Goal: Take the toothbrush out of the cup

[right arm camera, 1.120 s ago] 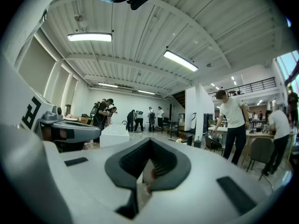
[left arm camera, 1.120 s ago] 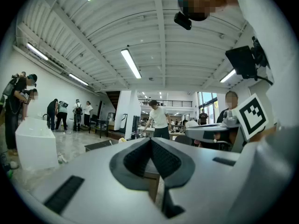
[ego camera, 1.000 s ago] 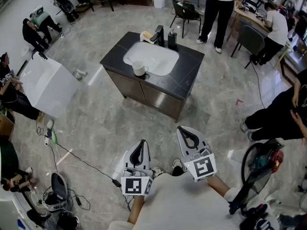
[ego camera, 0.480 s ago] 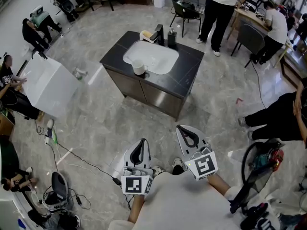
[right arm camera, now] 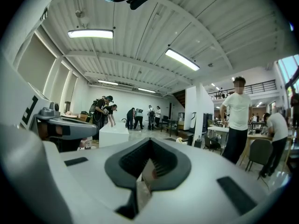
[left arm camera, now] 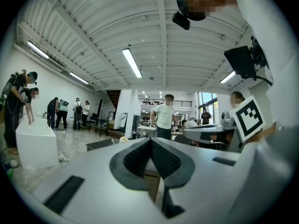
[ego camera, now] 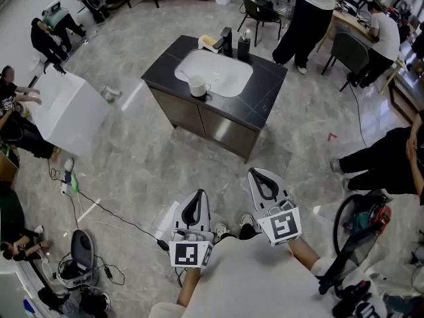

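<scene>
Little changes over the last second: the left gripper (ego camera: 195,201) and right gripper (ego camera: 260,177) stay by the person's body, jaws closed on nothing, while the cup (ego camera: 197,86) sits on the sink counter (ego camera: 258,105) at twelve o'clock, well apart, its toothbrush too small to see; the reach looks unstarted

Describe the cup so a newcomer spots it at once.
A dark-topped cabinet stands alone mid-floor with a white basin sunk in it. The cup sits at the basin's near left rim. It is white and stands alone; the dark tap and bottle are at the far edge.
</scene>
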